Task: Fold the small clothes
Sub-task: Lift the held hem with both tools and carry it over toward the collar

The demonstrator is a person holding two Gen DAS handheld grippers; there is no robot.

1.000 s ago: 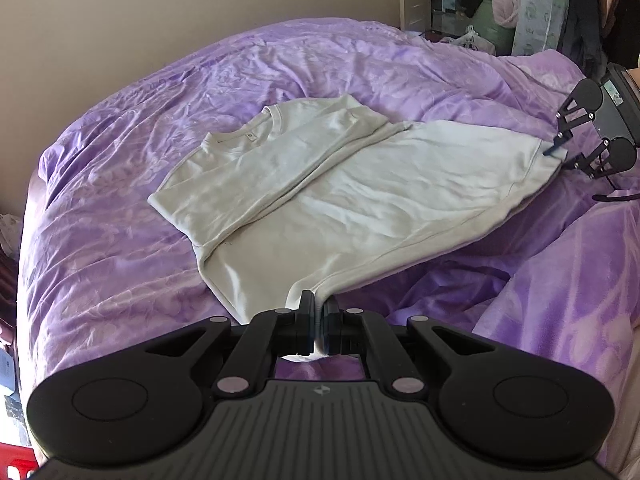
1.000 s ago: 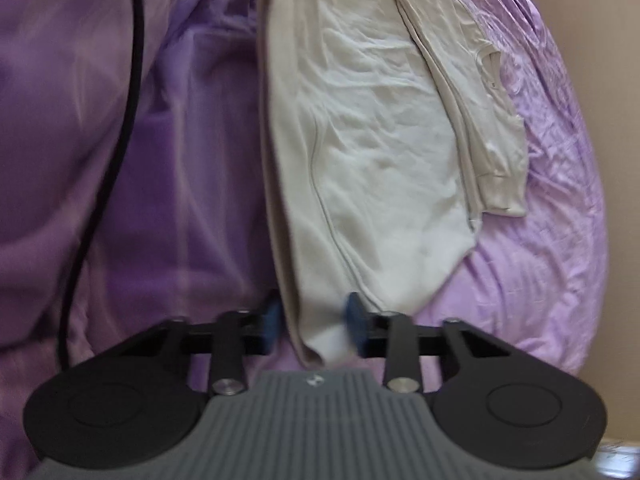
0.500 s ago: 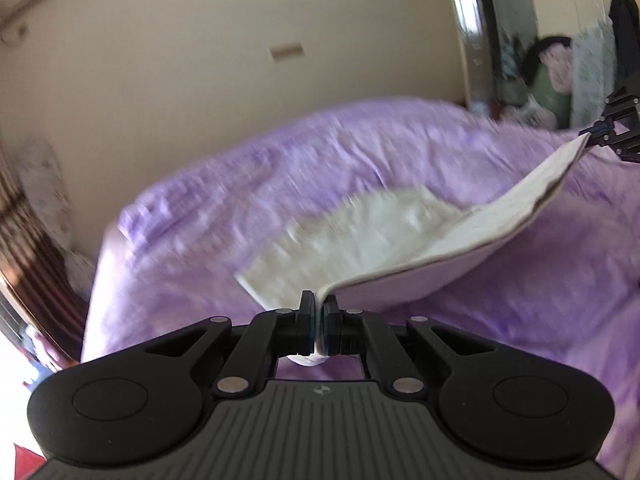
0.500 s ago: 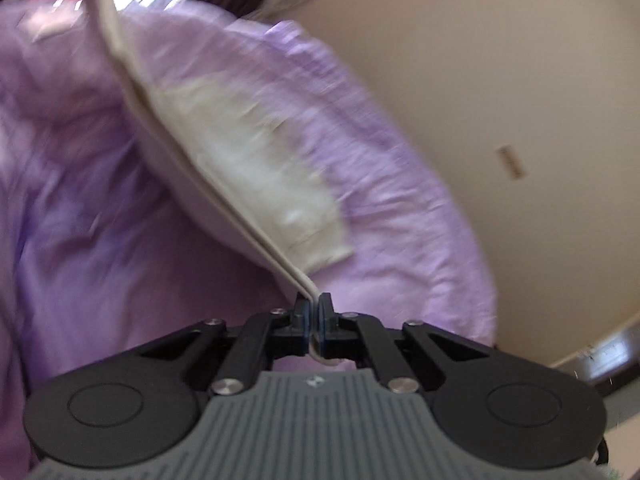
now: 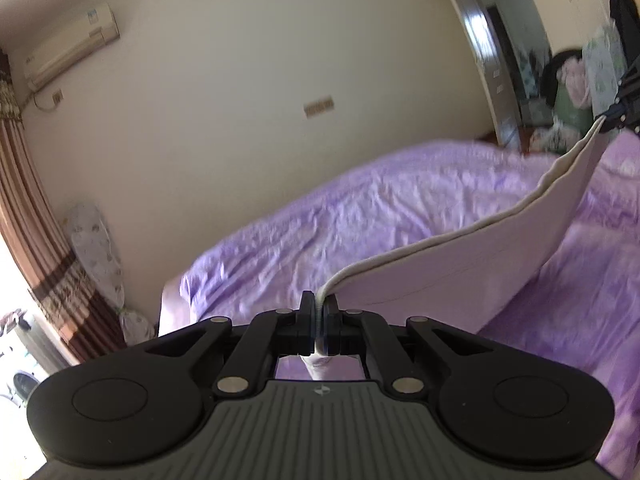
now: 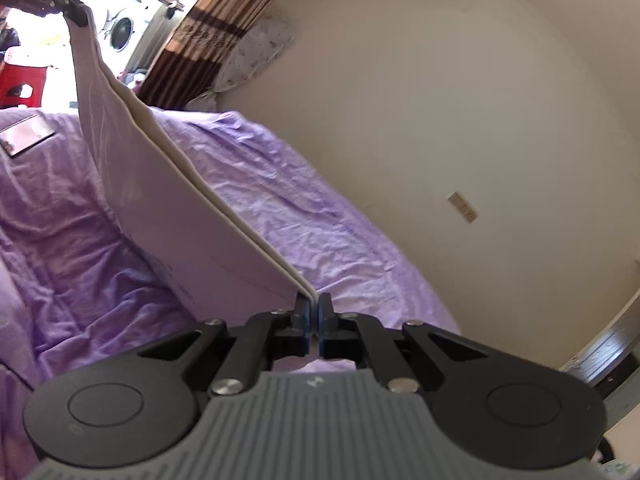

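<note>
Cream sweatshirt (image 5: pixel 460 264), flat on the purple bed (image 5: pixel 360 216) a sec ago, now hangs lifted btwn my left hand-held gripper (image 5: pixel 319 320) & right hand-held gripper (image 6: pixel 313 320), both pinching hem corners, so I reckon fold-over's next.

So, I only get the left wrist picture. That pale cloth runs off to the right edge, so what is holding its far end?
Observer: The right gripper. Its jaws are shut on the pale garment's edge, with two layers pinched together.
Visitor: Is anything else lying on the bed?
Observer: Yes, a flat shiny rectangle lies on the purple bedspread, below the left gripper. I cannot tell what it is.
Visitor: And what is behind my gripper?
Observer: Something that looks like a red plastic stool, next to the bright window.
</note>
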